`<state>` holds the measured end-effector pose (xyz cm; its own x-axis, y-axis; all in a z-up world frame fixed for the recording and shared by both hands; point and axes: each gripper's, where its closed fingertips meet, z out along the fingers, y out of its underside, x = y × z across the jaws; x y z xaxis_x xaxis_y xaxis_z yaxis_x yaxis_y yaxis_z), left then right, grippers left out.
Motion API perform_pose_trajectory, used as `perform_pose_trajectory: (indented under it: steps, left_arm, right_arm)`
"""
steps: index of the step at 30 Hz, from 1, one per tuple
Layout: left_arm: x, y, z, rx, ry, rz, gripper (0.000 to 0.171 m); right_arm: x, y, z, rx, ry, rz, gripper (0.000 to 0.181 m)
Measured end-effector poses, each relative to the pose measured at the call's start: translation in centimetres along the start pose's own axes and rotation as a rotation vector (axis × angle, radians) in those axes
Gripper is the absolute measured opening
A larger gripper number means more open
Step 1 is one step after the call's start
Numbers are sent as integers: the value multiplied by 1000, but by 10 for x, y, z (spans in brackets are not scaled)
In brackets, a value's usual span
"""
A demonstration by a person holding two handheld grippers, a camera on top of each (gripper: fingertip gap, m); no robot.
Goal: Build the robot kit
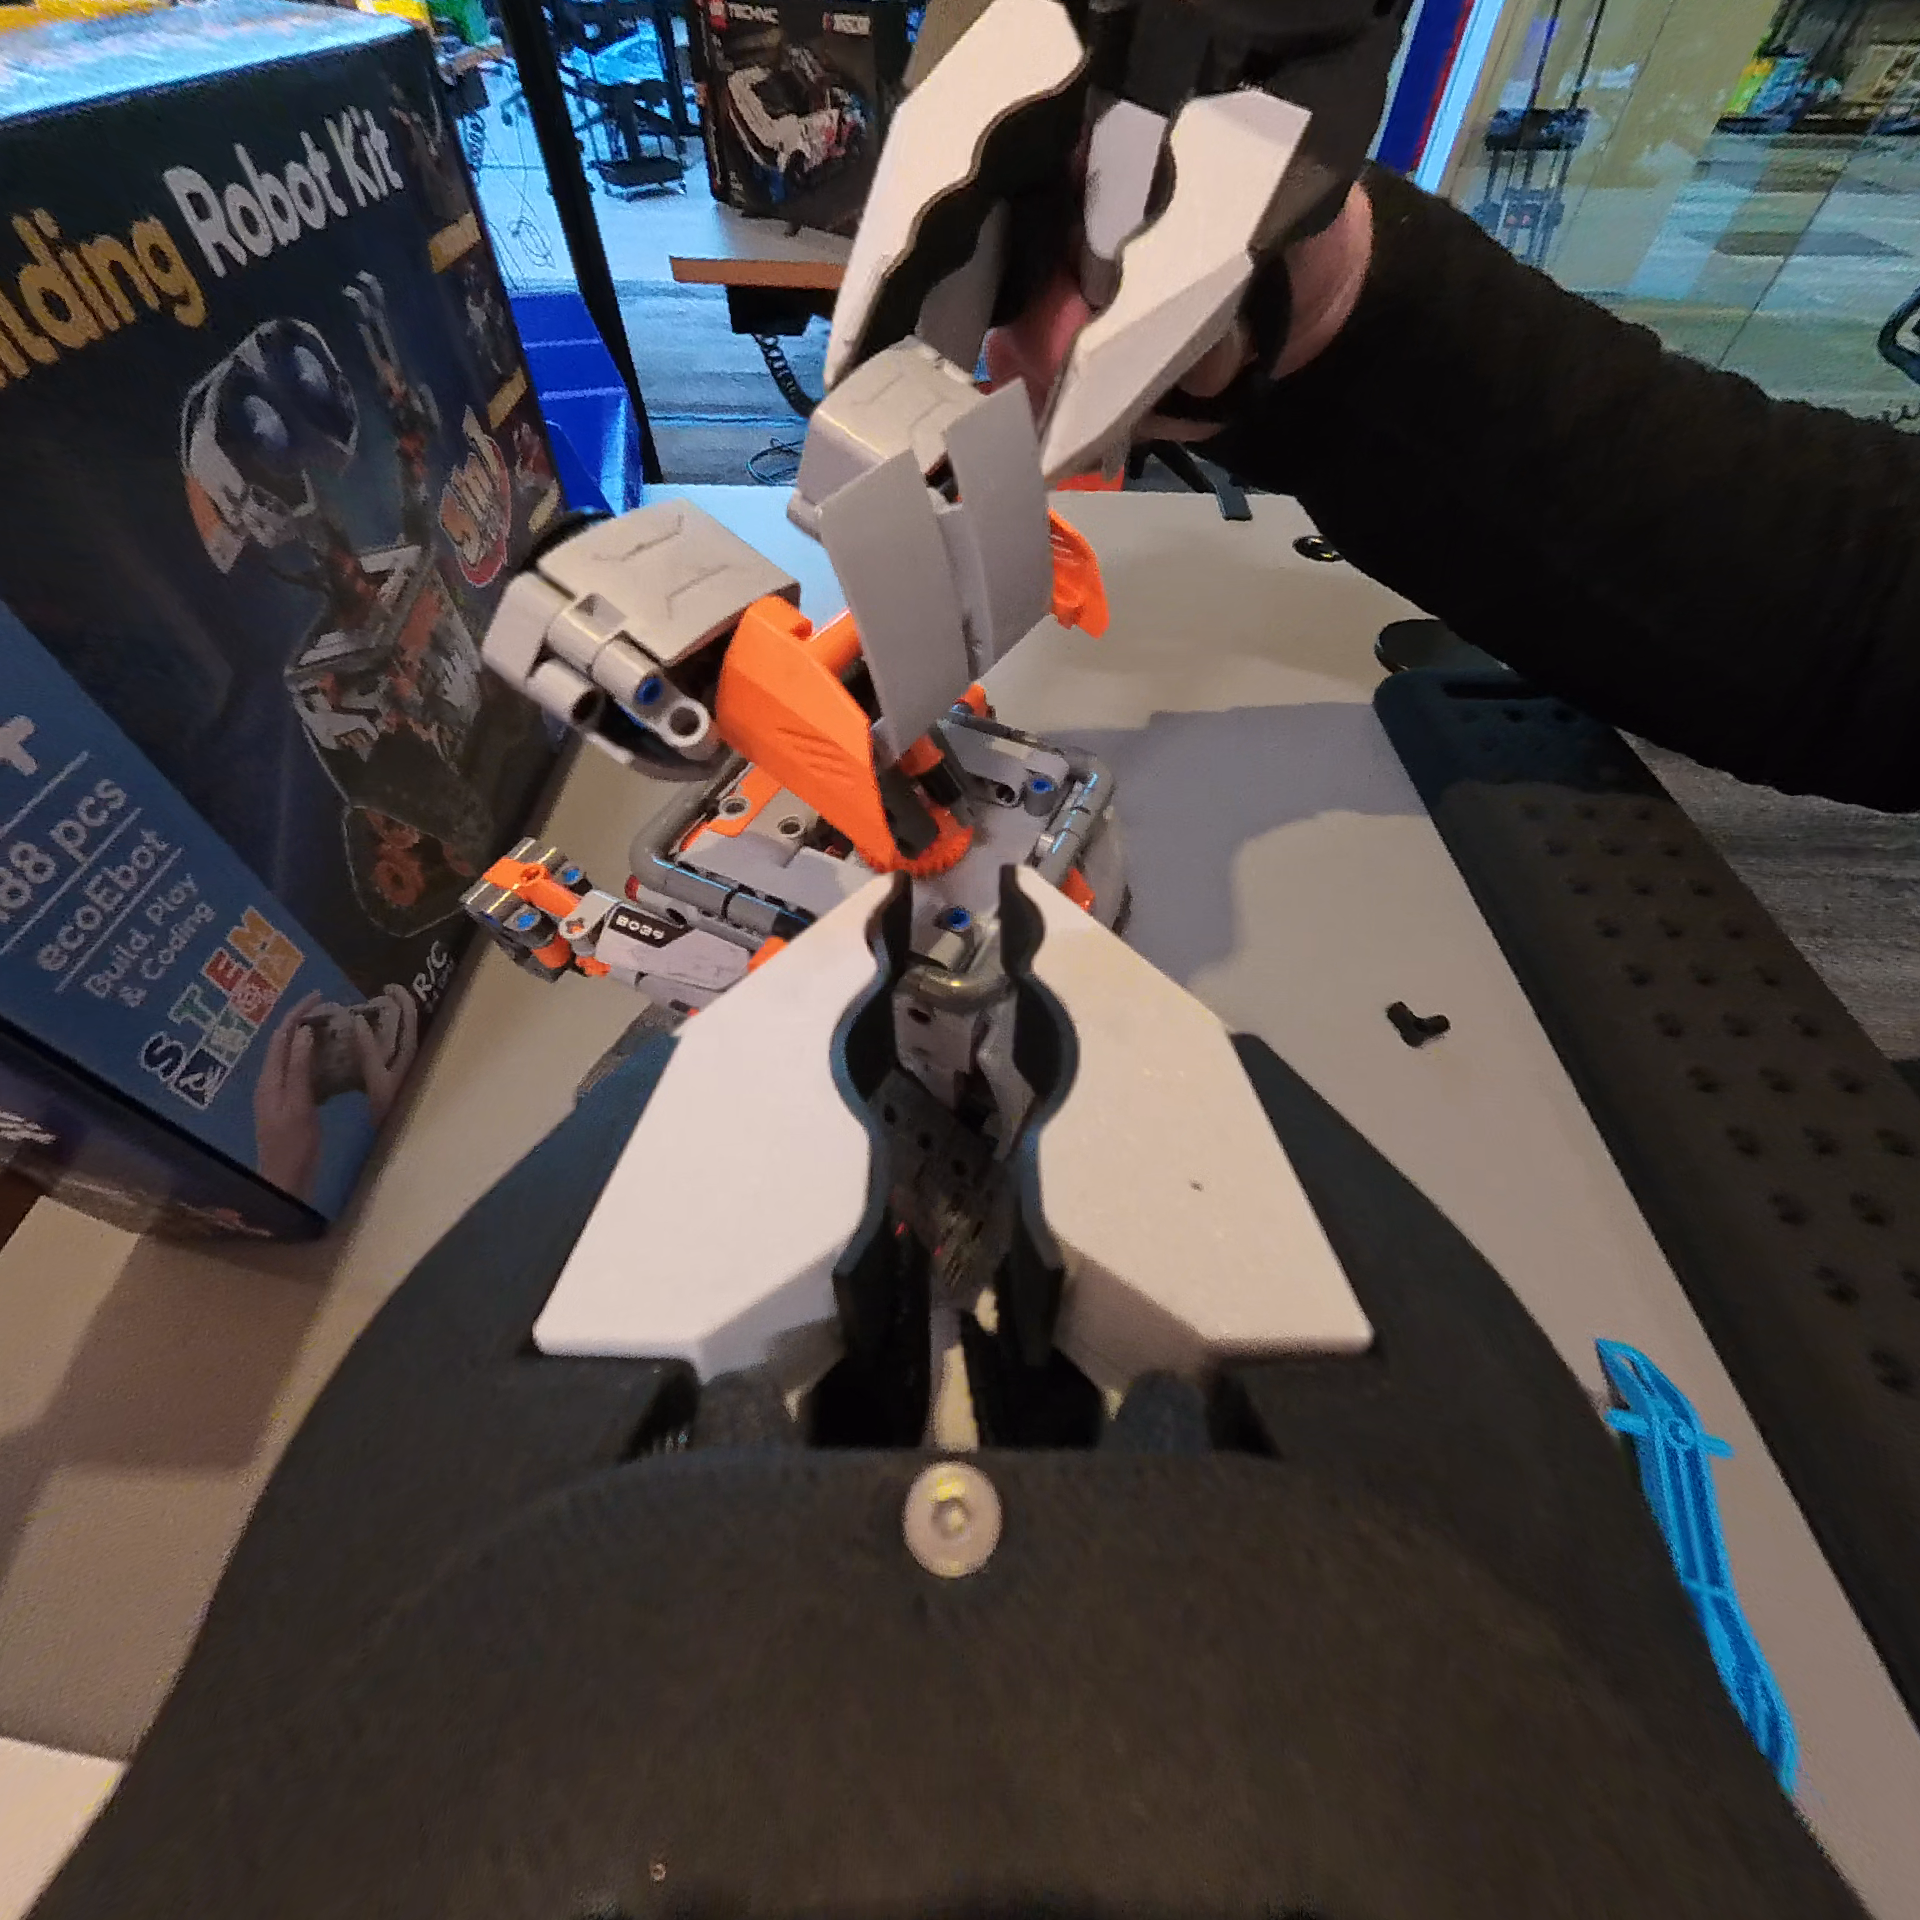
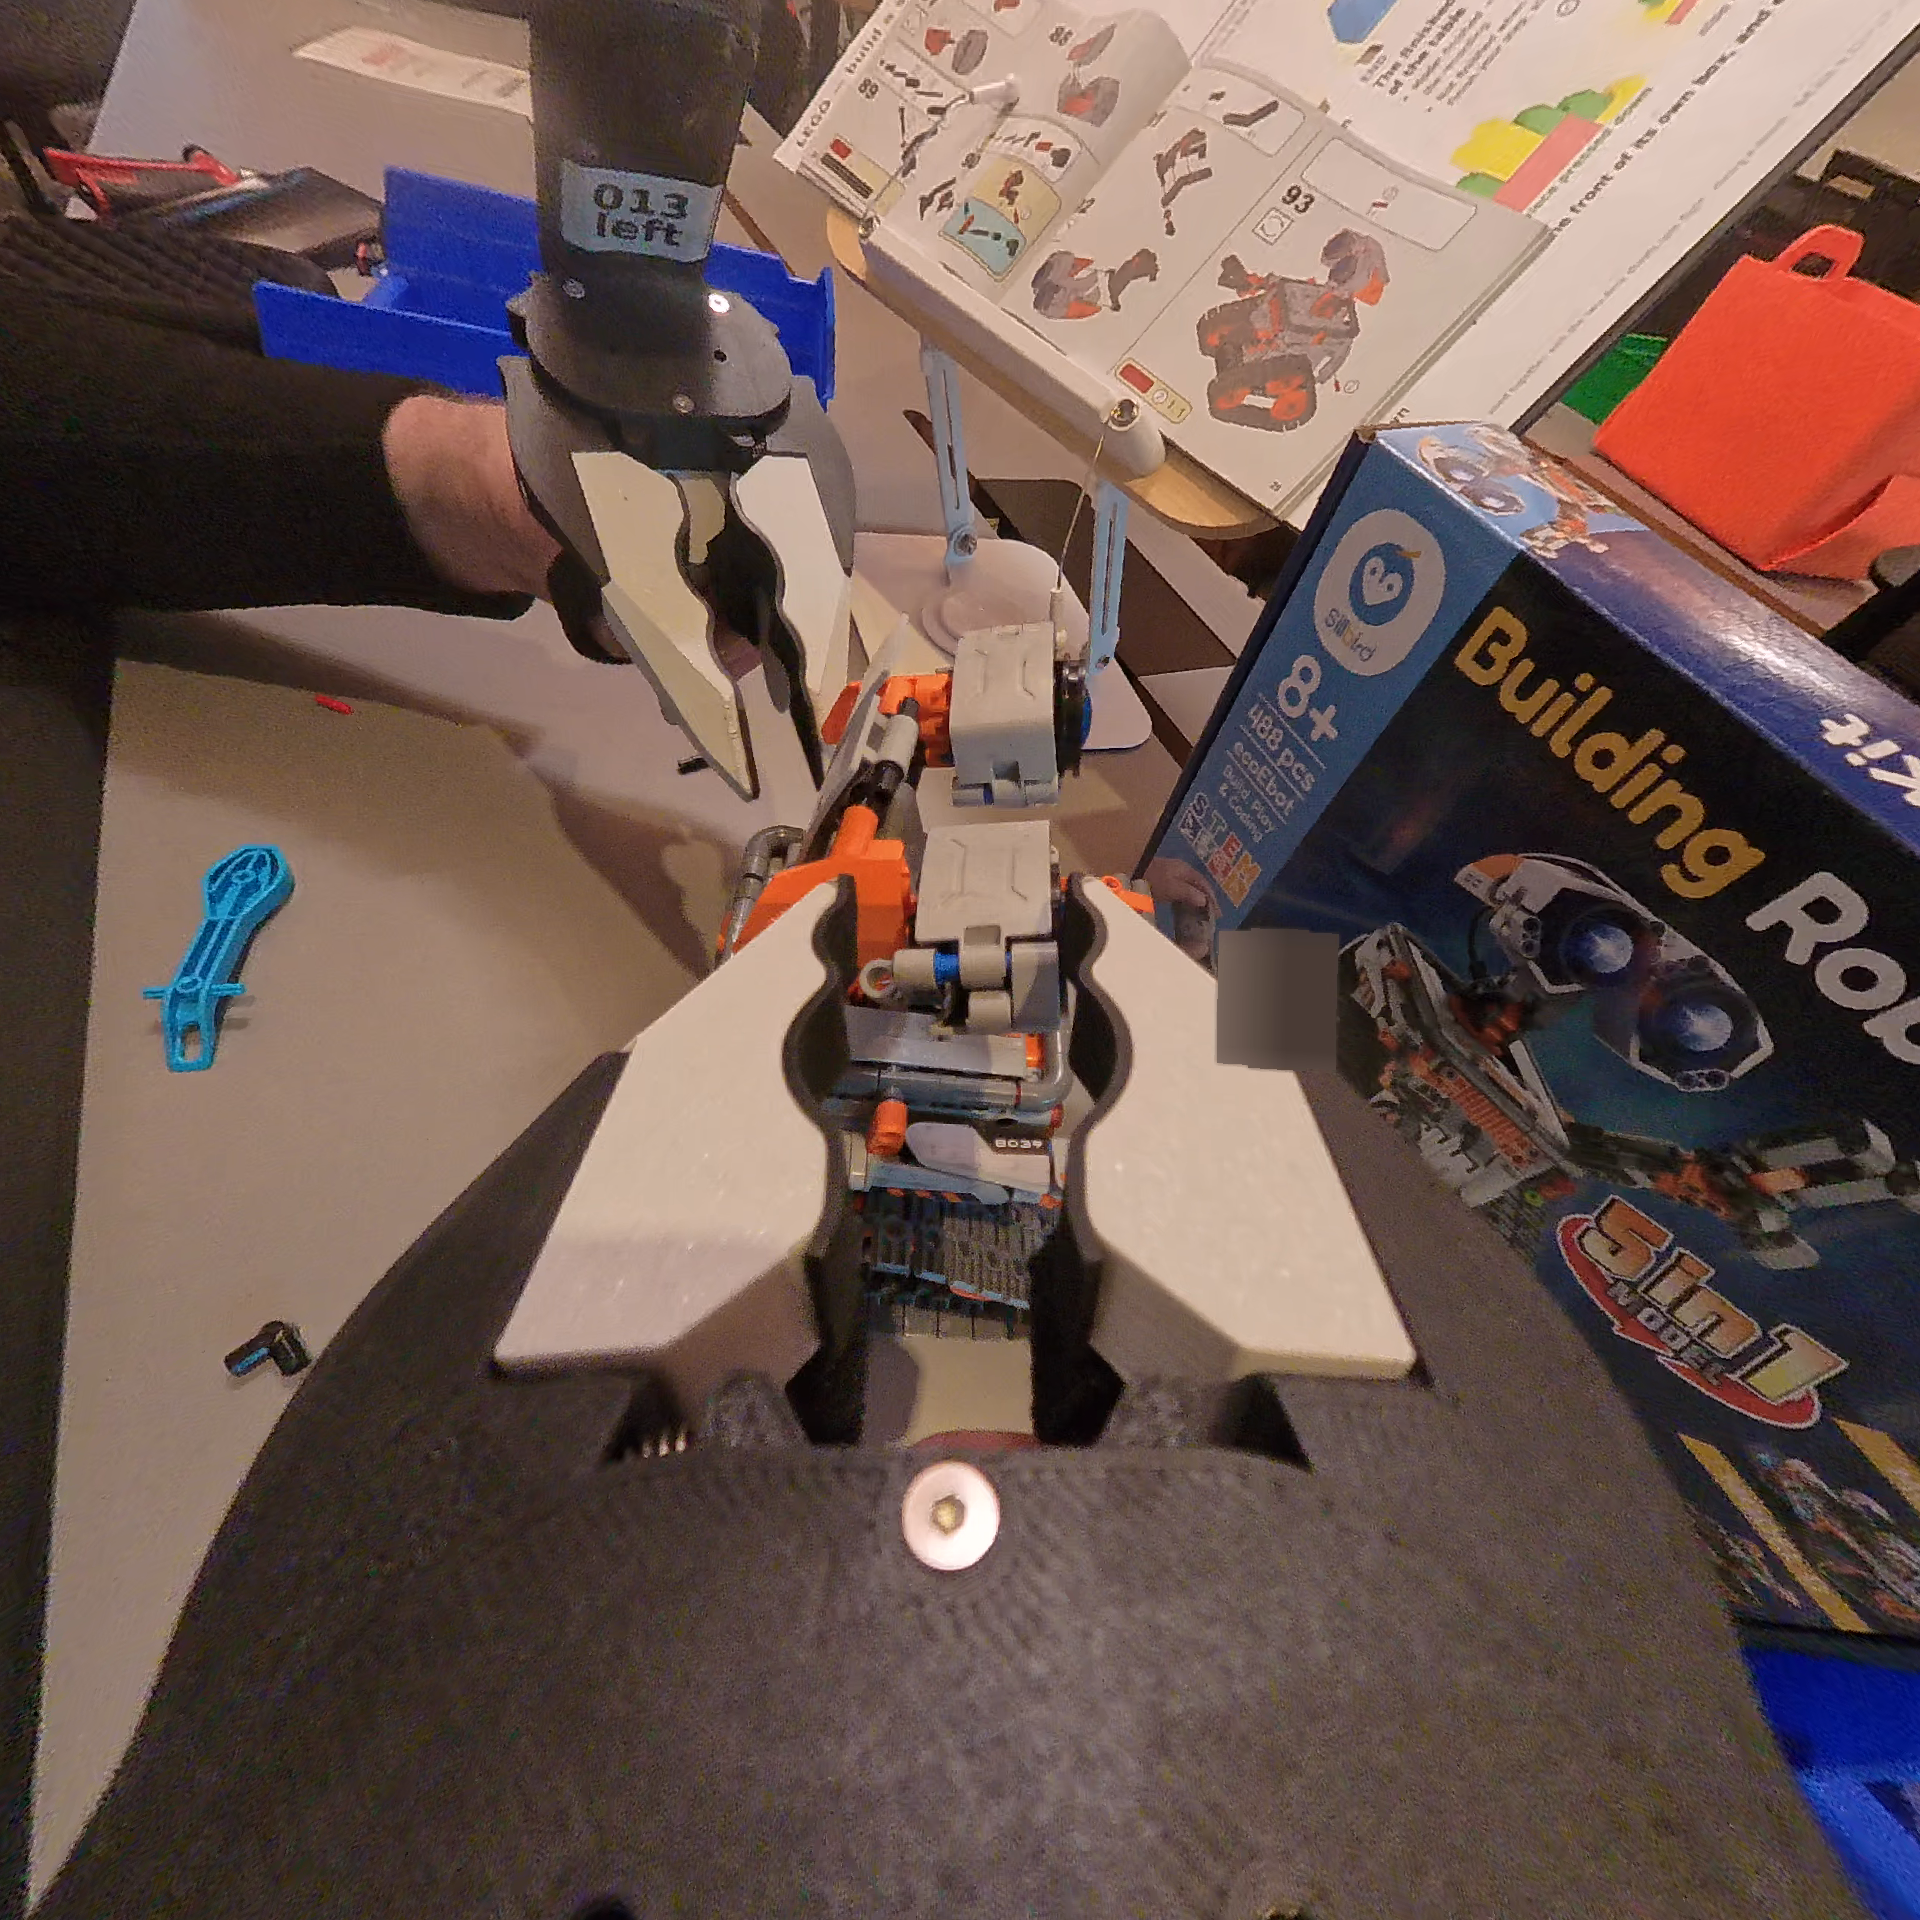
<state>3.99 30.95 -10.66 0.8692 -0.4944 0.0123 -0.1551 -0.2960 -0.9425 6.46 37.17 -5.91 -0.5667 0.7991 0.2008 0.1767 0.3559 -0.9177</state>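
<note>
A grey, orange and black brick-built robot model (image 1: 790, 727) stands on the pale table (image 1: 1299, 852). My left gripper (image 1: 951, 883) comes down on its rear, and its fingers are close together around a grey tube of the frame. In the right wrist view it hangs over the model (image 2: 982, 904) from above (image 2: 784, 779). My right gripper (image 2: 956, 894) is open, with its fingers either side of the model's grey head blocks. It shows at the top of the left wrist view (image 1: 951, 426), just over the raised grey panels.
The kit's dark blue box (image 1: 260, 520) stands right beside the model (image 2: 1558, 935). A light-blue tool (image 2: 213, 956) and a small black pin (image 2: 265, 1348) lie on the table (image 2: 364, 1143). An open manual on a stand (image 2: 1195, 260), a blue bin (image 2: 416, 312) and an orange bag (image 2: 1766, 416) stand behind. A black perforated mat (image 1: 1714, 987) lies along one edge. My right fingertips sit around 9 centimeters from my left ones.
</note>
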Motion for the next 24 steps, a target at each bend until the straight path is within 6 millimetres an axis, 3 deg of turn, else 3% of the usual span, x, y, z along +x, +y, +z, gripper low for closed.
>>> perform_pose_trajectory:
  steps: [3, 7, 10, 16, 24]
  left_arm:
    - [0, -2, -10, 4, 11, 18, 20]
    - [-16, -22, -26, 92, -64, 45, 36]
    - [-21, -30, -25, 116, -62, 24, 45]
    - [-12, -24, -8, 86, -20, 38, 29]
    - [-8, -23, -7, 89, -51, 50, 35]
  right_arm:
    - [-1, -1, -1, 8, -6, -12, 33]
    - [-1, -2, 0, 14, -20, -18, 32]
    - [-1, -3, 1, 27, -19, -18, 32]
    - [0, -4, 2, 67, -19, -7, 32]
    - [0, -7, 3, 149, -12, 7, 35]
